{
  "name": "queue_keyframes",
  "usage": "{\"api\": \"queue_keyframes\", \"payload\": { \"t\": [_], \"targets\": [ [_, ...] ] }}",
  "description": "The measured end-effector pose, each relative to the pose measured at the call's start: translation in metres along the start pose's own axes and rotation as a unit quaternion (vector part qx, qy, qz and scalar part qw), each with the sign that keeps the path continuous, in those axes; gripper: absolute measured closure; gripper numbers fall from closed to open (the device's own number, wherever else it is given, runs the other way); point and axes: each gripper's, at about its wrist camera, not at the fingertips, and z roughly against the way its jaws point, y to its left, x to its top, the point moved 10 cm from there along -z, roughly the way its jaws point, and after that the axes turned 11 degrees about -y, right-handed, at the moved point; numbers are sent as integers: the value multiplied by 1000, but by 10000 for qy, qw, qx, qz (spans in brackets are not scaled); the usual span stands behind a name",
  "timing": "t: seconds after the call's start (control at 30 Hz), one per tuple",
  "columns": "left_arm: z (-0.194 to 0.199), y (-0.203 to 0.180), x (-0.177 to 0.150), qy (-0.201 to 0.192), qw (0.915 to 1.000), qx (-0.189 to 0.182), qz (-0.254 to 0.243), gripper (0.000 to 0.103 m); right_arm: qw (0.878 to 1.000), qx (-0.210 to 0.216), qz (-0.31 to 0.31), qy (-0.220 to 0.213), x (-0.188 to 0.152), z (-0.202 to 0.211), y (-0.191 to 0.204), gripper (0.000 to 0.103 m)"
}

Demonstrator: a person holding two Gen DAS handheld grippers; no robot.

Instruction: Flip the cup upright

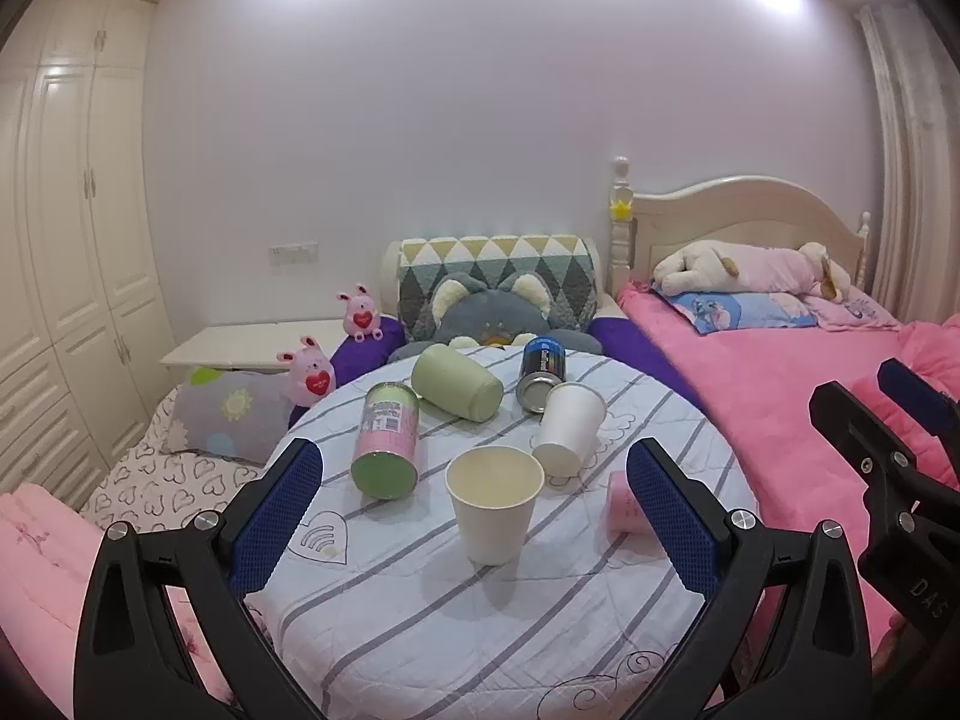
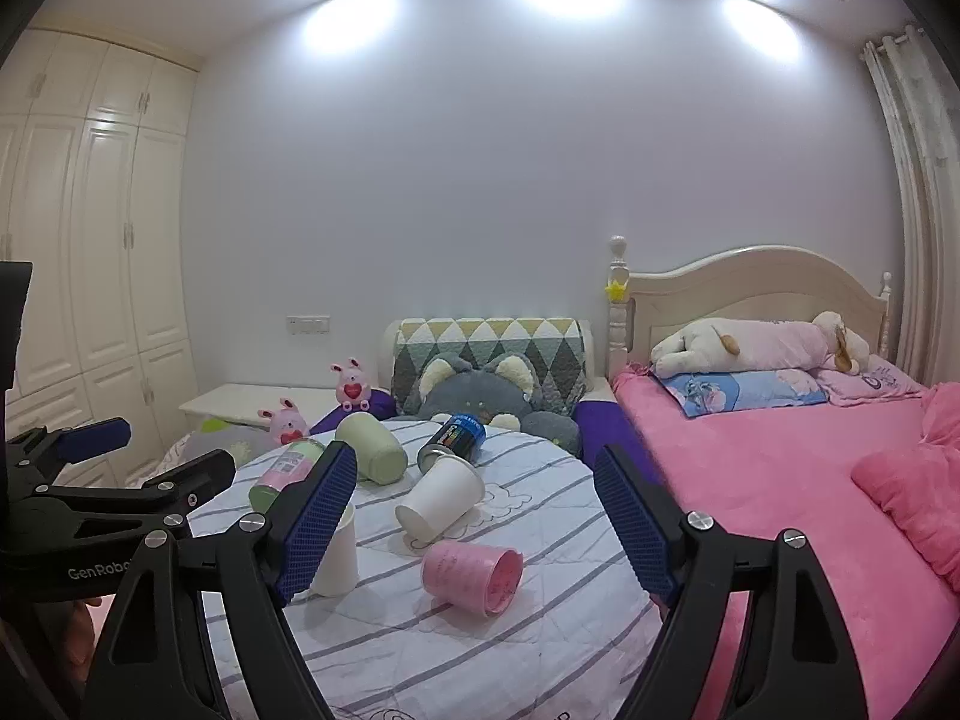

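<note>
A white paper cup (image 1: 493, 501) stands upright on the round table (image 1: 420, 630), straight ahead of my open, empty left gripper (image 1: 474, 516). It shows partly hidden behind a finger in the right wrist view (image 2: 339, 558). A second white paper cup (image 1: 569, 427) (image 2: 441, 495) lies tilted on its side. A pink cup (image 2: 473, 577) (image 1: 621, 504) lies on its side, ahead of my open, empty right gripper (image 2: 474, 519). A green cup (image 1: 459, 381) (image 2: 372, 447) lies on its side at the back.
A pink and green can (image 1: 387, 438) and a dark can (image 1: 540, 372) lie on the table. Behind it are a grey plush cushion (image 1: 492, 315), pink plush toys (image 1: 312, 369) and a nightstand (image 1: 252, 345). A pink bed (image 2: 780, 480) is to the right, a wardrobe (image 1: 66, 240) to the left.
</note>
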Motion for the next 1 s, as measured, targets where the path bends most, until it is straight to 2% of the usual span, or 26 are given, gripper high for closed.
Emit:
{"api": "queue_keyframes", "payload": {
  "t": [1.0],
  "targets": [
    [-10, 3, -5, 43, 10000, 24, 44, 0, 9999, 70, 42, 135, -8, -10, 9, 20]
  ]
}}
